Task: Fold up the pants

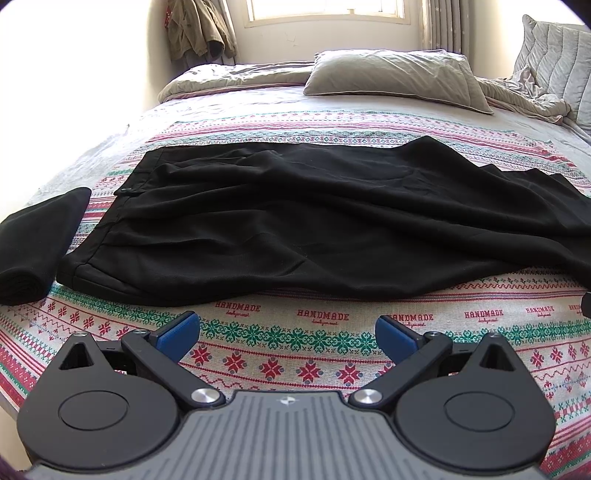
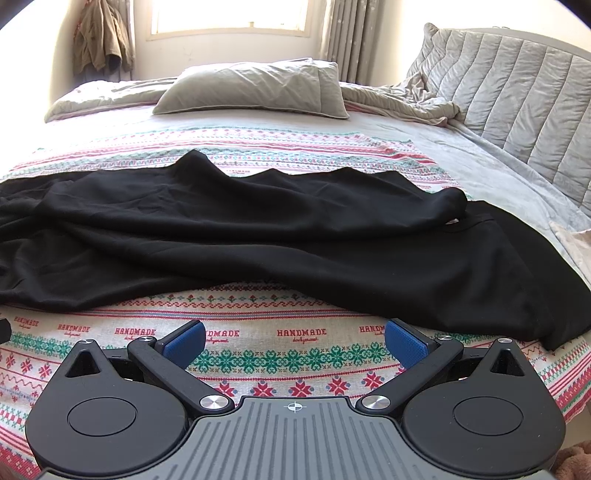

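Observation:
Black pants point(image 1: 295, 221) lie spread and rumpled across the patterned blanket point(image 1: 288, 343), waistband at the left, legs running right. In the right wrist view the pants point(image 2: 295, 243) end with the leg hems at the right, one leg partly over the other. My left gripper point(image 1: 288, 332) is open and empty, just short of the pants' near edge. My right gripper point(image 2: 295, 343) is open and empty, just short of the near leg's edge.
A folded black garment point(image 1: 37, 247) lies left of the waistband. A grey pillow point(image 1: 399, 77) and crumpled duvet point(image 2: 413, 99) lie at the far side. A padded headboard point(image 2: 517, 92) stands at the right. A jacket point(image 1: 199, 29) hangs by the window.

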`<state>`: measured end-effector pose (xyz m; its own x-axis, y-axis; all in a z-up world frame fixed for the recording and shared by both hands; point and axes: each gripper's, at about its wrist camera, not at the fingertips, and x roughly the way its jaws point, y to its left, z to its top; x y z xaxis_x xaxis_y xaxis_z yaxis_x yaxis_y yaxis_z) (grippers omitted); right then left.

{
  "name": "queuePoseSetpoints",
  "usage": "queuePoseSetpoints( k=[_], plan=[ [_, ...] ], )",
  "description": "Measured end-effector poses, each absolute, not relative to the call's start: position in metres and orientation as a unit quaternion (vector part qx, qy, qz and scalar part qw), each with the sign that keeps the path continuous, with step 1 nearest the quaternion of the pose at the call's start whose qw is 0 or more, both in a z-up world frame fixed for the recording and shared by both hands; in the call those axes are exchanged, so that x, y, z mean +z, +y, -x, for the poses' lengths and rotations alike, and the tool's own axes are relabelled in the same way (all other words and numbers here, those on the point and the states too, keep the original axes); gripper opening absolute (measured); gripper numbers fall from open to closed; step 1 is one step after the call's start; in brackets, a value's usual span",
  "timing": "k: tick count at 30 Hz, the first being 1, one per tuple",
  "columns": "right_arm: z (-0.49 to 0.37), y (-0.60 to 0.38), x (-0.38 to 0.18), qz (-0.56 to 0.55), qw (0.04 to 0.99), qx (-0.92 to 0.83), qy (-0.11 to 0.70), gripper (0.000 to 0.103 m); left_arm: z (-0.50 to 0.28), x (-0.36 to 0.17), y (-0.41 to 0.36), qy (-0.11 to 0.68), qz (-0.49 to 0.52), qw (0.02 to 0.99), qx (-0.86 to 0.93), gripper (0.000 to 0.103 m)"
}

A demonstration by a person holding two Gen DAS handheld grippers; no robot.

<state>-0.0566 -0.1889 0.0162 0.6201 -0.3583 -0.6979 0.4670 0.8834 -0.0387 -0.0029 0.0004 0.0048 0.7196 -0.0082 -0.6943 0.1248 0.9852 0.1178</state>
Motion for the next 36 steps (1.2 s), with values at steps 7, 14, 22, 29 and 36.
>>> queuePoseSetpoints(
  k=[7, 14, 22, 29, 36],
  plan=[
    [0.057, -0.19, 0.016, -0.073, 0.897, -0.23, 0.37, 0.103, 0.002, 0.005, 0.001, 0.373, -0.078, 0.924, -0.035, 0.103],
    [0.057, -0.189, 0.016, -0.073, 0.897, -0.23, 0.371, 0.103, 0.002, 0.004, 0.002, 0.372, -0.079, 0.924, -0.033, 0.103],
    [0.06, -0.191, 0.013, -0.056, 0.901, -0.228, 0.364, 0.103, 0.001, 0.002, 0.014, 0.349, -0.057, 0.935, -0.031, 0.103],
    [0.06, -0.202, 0.003, -0.043, 0.903, -0.201, 0.378, 0.103, -0.006, 0.0, 0.038, 0.335, -0.05, 0.94, -0.031, 0.103],
    [0.071, -0.226, -0.03, -0.098, 0.889, -0.165, 0.416, 0.103, -0.023, -0.01, 0.088, 0.381, 0.012, 0.924, -0.039, 0.103]
  ],
)
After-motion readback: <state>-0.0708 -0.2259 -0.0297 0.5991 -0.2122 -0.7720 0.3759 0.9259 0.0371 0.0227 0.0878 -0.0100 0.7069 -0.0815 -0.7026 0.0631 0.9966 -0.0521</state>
